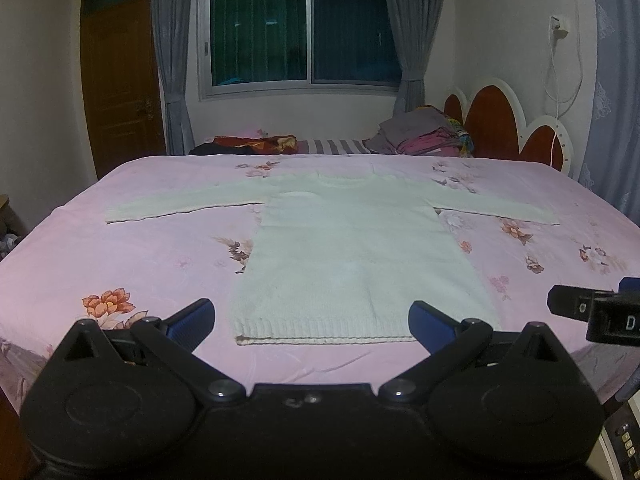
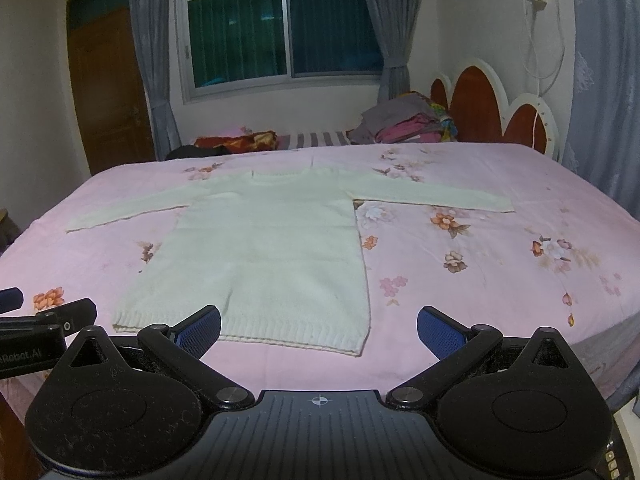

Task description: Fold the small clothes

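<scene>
White sweater (image 1: 352, 256) flat on bed (image 1: 140, 256), hem at near edge; left gripper (image 1: 312, 322) and right gripper (image 2: 318, 330) wide, empty.

- Before you, a cream knitted sweater (image 1: 352, 248), soft and matt, ribbed at the hem.
- Under it, a smooth pink floral cotton-like bedsheet (image 1: 152, 264), faintly creased.
- Your left gripper (image 1: 312, 320): matt black plastic, blue textured finger pads (image 1: 188, 320).
- Behind, a glossy brown wooden door (image 1: 120, 84).
</scene>
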Action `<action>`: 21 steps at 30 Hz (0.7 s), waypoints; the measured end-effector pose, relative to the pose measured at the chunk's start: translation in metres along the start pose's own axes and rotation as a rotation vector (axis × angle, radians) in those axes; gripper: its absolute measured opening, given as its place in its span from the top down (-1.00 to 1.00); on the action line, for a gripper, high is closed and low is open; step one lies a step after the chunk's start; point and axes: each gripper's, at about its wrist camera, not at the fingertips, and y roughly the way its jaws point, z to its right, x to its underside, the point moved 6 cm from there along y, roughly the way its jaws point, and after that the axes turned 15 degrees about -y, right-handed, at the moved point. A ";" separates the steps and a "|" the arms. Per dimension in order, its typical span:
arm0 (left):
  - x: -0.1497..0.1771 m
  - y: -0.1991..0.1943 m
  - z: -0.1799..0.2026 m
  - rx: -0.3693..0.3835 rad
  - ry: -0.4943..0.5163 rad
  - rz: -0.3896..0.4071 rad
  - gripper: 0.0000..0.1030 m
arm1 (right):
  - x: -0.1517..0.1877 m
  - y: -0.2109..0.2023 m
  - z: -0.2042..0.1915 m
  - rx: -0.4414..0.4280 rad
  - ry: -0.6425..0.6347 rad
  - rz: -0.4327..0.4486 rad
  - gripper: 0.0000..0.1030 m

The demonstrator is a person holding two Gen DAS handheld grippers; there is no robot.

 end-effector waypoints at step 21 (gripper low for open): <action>0.001 0.000 -0.003 0.002 -0.004 0.002 -1.00 | 0.000 -0.002 0.001 -0.002 0.007 0.001 -1.00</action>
